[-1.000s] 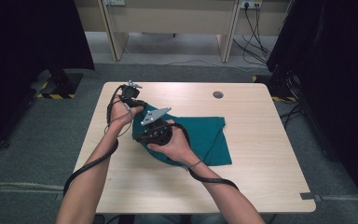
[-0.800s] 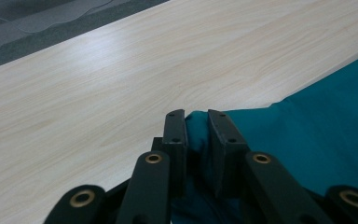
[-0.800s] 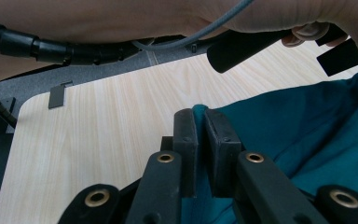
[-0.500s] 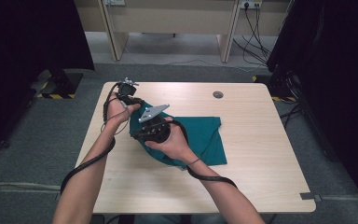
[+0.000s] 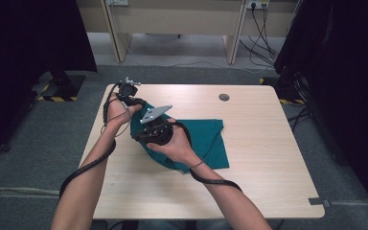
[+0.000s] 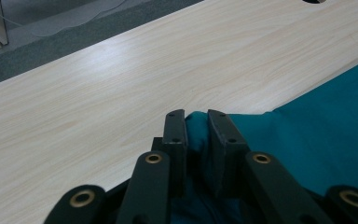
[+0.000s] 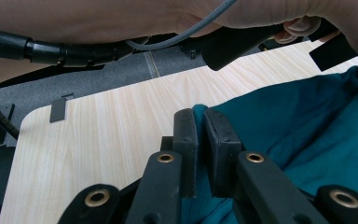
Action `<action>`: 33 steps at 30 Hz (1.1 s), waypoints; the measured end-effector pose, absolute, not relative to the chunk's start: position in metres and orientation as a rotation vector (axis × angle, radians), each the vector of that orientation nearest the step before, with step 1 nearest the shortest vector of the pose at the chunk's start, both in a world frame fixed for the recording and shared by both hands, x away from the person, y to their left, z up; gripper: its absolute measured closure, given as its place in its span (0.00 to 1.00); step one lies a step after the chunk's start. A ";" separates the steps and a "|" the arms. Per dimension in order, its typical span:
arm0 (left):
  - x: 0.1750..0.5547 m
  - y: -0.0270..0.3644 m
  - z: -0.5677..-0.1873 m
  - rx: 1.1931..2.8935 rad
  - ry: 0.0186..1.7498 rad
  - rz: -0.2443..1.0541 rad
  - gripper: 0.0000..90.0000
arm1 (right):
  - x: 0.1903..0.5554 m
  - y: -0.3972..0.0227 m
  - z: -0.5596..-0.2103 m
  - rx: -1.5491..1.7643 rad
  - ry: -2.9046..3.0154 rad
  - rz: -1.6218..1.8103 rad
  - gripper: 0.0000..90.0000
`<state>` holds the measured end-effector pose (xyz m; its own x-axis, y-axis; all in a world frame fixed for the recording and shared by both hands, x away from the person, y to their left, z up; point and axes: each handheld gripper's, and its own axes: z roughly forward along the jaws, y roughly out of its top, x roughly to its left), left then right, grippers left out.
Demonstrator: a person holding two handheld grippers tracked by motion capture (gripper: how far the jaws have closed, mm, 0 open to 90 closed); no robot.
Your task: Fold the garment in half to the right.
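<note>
Cloth status: one teal cloth (image 5: pixel 206 139) on one light wood table (image 5: pixel 268 163), sitting in the centre of the high view, slightly left of the middle. Its left part is lifted and bunched up off the tabletop; the right part lies flat, with a folded edge running toward the lower right.

Two tongs, one per hand, both mine. Left gripper (image 5: pixel 133 101) is in the upper left of the high view, just past the cloth's upper left corner. Right gripper (image 5: pixel 149 135) sits just below and right of it, over the bunched part, grey three-cornered plate (image 5: pixel 155 113) on top. The two are close together, nearly touching.

Left gripper view: jaws clamped on a fold of the cloth (image 6: pixel 196 128), teal fabric pinched between the two pads in the lower centre of the frame, more cloth spreading to the right edge. Bare tabletop (image 6: pixel 98 93) takes up the left and top.

Right gripper view: jaws likewise clamped on a cloth edge (image 7: pixel 199 114), a thin ridge of fabric squeezed between the pads. Cloth runs off to the right of the frame. My left forearm and one black cable (image 7: pixel 51 51) cross the top of the frame.

One round cable port (image 5: pixel 224 97) in the table, above the cloth, well apart from it.
</note>
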<state>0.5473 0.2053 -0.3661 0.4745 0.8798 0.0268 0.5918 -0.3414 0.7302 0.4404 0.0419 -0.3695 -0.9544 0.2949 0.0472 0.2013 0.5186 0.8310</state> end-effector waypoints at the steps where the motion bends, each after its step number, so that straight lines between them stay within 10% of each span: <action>1: 0.547 0.205 -0.366 2.061 1.214 0.561 0.86 | 0.440 0.042 -0.369 0.435 2.650 1.430 0.94; 33: 0.546 0.214 -0.354 2.072 1.224 0.586 0.87 | 0.441 0.051 -0.360 0.430 2.640 1.452 0.94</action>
